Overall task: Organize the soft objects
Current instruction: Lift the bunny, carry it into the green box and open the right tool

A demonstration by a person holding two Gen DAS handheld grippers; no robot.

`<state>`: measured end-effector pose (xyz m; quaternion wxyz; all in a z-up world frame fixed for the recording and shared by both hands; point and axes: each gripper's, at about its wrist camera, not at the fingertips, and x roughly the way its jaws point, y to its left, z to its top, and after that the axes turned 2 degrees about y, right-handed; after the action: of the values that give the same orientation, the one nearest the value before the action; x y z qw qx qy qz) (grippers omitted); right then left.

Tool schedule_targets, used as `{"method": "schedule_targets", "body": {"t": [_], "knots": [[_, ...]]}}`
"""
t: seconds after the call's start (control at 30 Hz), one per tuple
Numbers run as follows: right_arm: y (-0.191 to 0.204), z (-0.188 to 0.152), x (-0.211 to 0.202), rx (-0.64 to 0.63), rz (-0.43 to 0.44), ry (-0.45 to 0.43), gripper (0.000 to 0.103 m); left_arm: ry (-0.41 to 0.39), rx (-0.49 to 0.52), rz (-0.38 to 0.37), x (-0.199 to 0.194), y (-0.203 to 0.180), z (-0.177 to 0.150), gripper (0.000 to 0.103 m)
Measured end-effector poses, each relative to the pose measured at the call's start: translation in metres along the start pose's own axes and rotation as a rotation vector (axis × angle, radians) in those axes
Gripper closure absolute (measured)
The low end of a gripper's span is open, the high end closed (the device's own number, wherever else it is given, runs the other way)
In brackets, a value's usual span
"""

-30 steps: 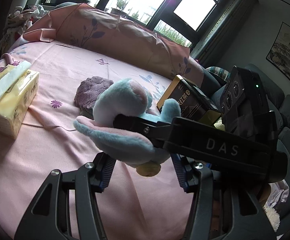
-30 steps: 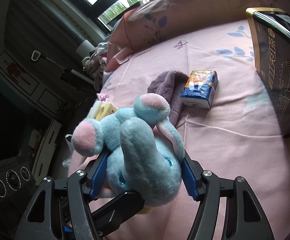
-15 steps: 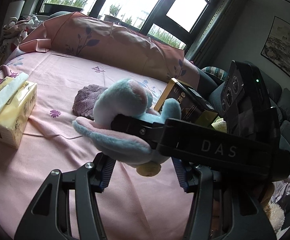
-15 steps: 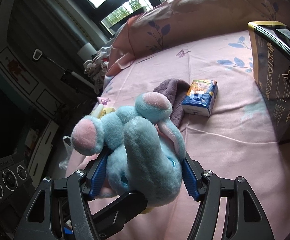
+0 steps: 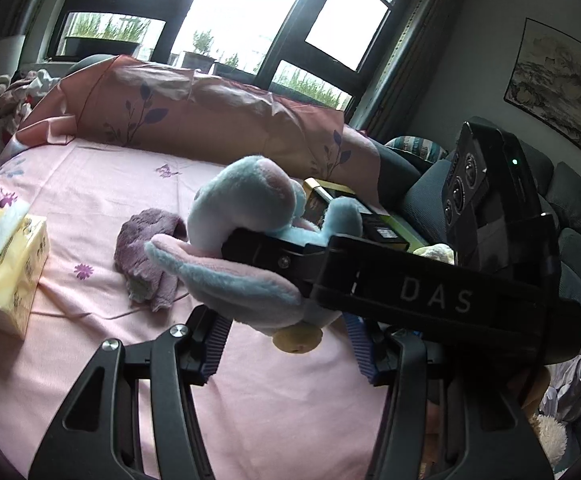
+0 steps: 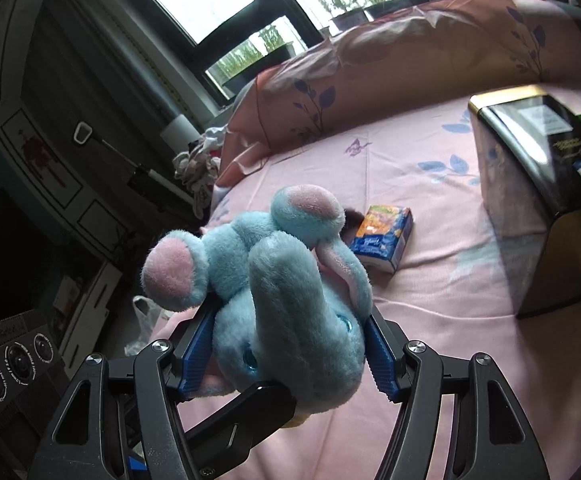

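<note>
Now my right hand-held gripper is clamped on the blue plush toy, its blue pads pressed into both sides of the soft body, and the toy hangs in the air above the pink bed. Compared with a second ago I have carried it higher: the bed has dropped away beneath it, and the small tissue pack now sits further off, behind the toy's ear. My left hand-held gripper is spread wide just under the toy, touching nothing, as it was before. From the left wrist view the purple cloth shows more fully on the bed beyond the toy, and the yellow tissue box lies at the left edge. The dark tin box stands on the bed to the right, tilted.
</note>
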<state>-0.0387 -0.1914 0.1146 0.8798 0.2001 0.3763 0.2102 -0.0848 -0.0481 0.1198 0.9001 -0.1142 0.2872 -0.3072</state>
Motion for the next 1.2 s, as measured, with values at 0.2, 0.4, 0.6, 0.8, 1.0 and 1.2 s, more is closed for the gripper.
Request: {"method": "schedule_targets", "body": {"t": [0.2,0.4,0.6,0.8,1.0,1.2], "knots": [[-0.026,0.022,-0.058,0.023,-0.046,-0.121,0.035,-0.018,0.095,-0.083,0.02,-0.051,0.025,0.05],[-0.073,0.038,-0.121,0.129,-0.072,-0.309,0.035,-0.035,0.229,-0.189,0.054,-0.11,0.051,0.05],[-0.122,0.049,-0.151,0.226,-0.13,-0.385,0.035,0.008,0.239,-0.278,0.103,-0.148,0.061,0.051],[-0.162,0.067,-0.169,0.291,-0.181,-0.44,0.035,0.06,0.245,-0.362,0.144,-0.177,0.075,0.051],[-0.2,0.058,-0.173,0.435,-0.245,-0.479,0.035,0.15,0.228,-0.407,0.183,-0.192,0.067,0.052],[-0.229,0.048,-0.176,0.557,-0.304,-0.479,0.035,0.211,0.23,-0.36,0.204,-0.204,0.055,0.052]]}}
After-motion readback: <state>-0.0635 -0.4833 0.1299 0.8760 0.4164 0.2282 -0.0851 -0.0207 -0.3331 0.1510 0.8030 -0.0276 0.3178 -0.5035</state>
